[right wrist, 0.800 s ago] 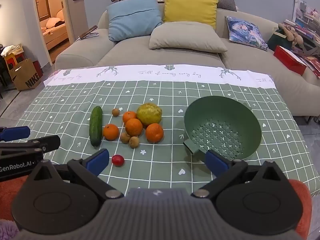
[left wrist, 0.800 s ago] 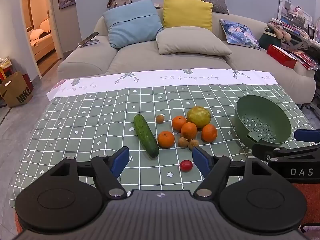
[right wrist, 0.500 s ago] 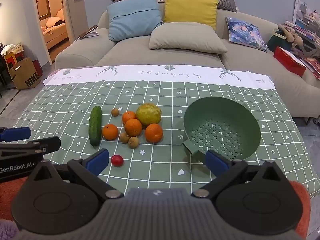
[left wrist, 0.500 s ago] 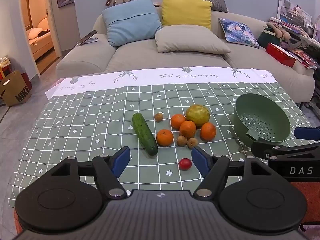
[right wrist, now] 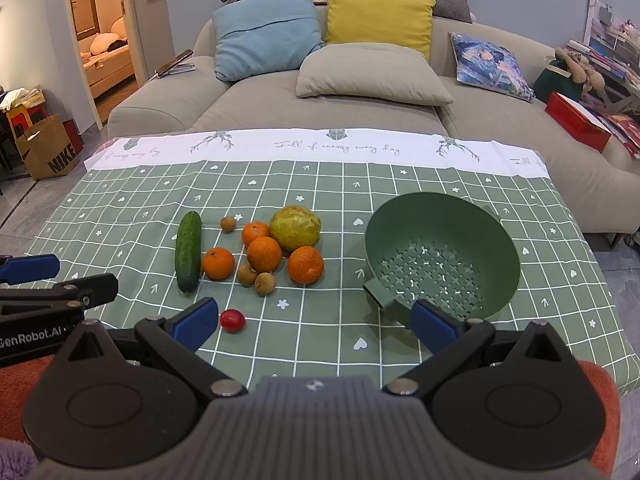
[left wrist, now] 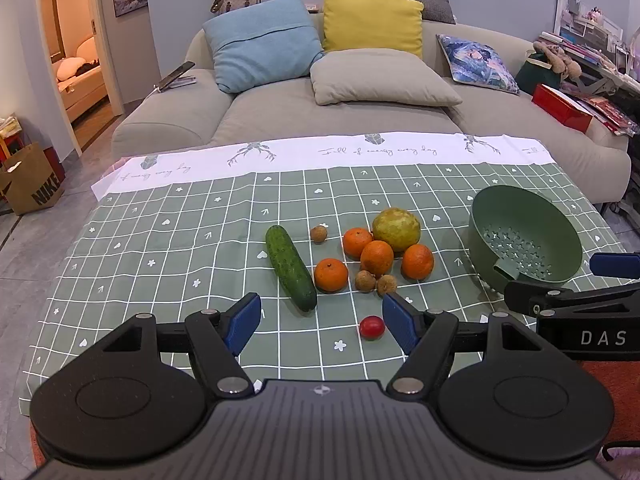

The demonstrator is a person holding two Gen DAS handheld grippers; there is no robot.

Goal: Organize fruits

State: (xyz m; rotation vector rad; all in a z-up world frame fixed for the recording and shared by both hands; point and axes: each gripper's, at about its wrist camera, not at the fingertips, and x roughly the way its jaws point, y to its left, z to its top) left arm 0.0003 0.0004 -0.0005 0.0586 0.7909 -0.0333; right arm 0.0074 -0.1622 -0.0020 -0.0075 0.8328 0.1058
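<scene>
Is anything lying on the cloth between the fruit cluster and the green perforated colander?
No. In the right wrist view, only bare checked tablecloth separates the rightmost orange mandarin from the green perforated colander.

The brown paper bag [left wrist: 32, 184] far left says "NIKE". The right gripper [left wrist: 600, 280] shows "DAS", the left gripper [right wrist: 44, 280] "GenRobot.AI".

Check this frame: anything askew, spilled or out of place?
Only the green colander stands out: it sits tipped on the tablecloth, its opening tilted toward the camera, empty. The fruit lies loose beside it, none spilled or damaged.
</scene>
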